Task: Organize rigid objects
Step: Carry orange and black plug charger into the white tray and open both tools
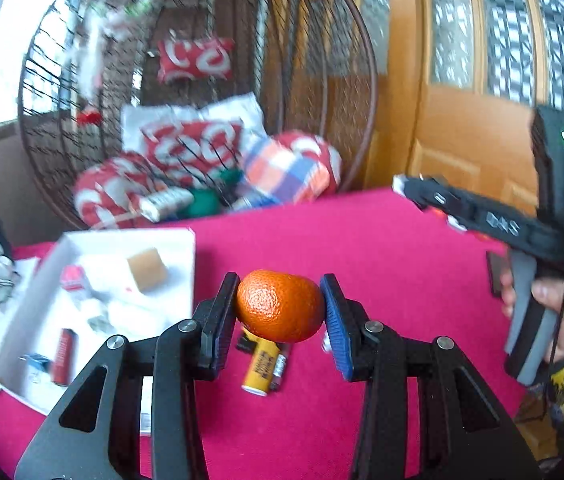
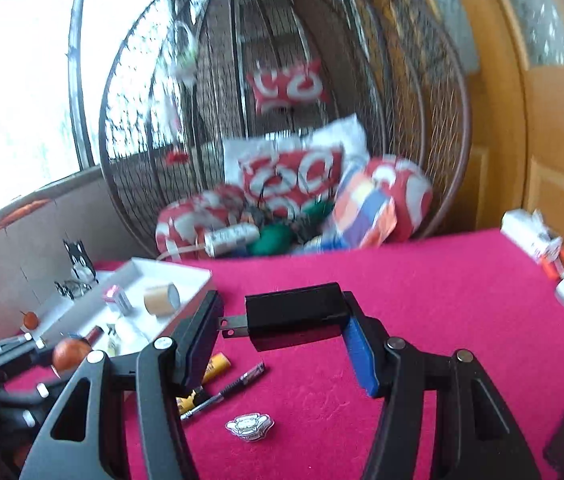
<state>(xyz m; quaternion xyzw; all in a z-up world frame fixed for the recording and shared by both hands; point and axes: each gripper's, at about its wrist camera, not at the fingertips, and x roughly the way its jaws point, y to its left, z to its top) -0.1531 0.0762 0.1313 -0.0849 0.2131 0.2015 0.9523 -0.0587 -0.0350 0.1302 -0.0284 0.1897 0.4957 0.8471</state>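
Left wrist view: our left gripper clamped around the orange, our right gripper around the black charger.

tray left on table; batteries right of tray; wicker chair behind table.

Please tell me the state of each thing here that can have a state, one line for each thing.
left hand-held gripper: shut on the orange
orange: held above the red cloth
right hand-held gripper: shut on the black charger
black charger: held lengthwise, prongs against one pad
white box: open, items inside
yellow battery: lying on the red cloth
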